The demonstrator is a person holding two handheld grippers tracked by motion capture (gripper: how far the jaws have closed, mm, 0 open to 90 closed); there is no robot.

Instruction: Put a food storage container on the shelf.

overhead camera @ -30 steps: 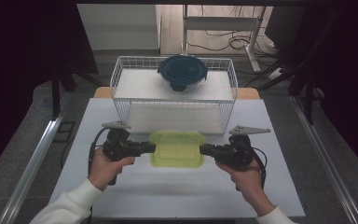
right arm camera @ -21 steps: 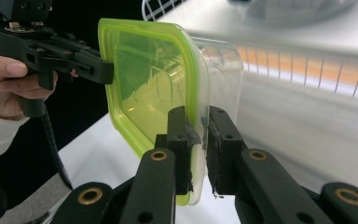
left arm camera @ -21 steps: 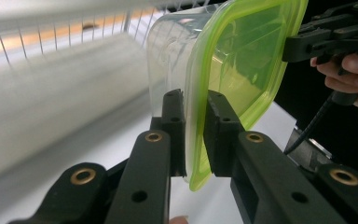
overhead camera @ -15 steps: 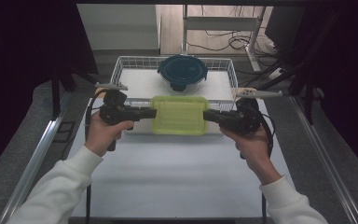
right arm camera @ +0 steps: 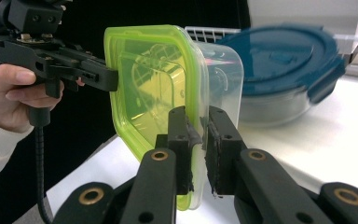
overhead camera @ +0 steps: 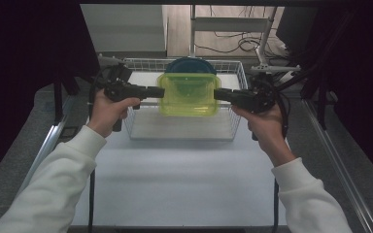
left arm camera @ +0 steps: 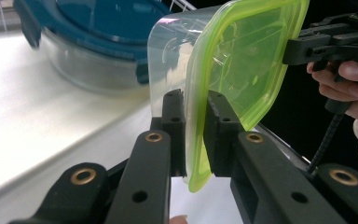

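Both grippers, left gripper (overhead camera: 161, 92) and right gripper (overhead camera: 216, 93), jaws clamped on green-lidded container (overhead camera: 188, 95) rims (opposite edges), above wire basket (overhead camera: 182, 131).

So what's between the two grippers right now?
The green-lidded container spans the gap: the left gripper and right gripper each clamp an opposite edge of its rim, held above the wire basket, as the high view shows.

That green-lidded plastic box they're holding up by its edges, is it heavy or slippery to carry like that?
Probably light: the green-lidded box looks empty through its clear walls, and two thin rim grips carry it. The left gripper and right gripper pinch only the lid's lip, so smooth plastic might slip. The lip seems slightly flexible, so the box could sag or tilt if one side loosens.
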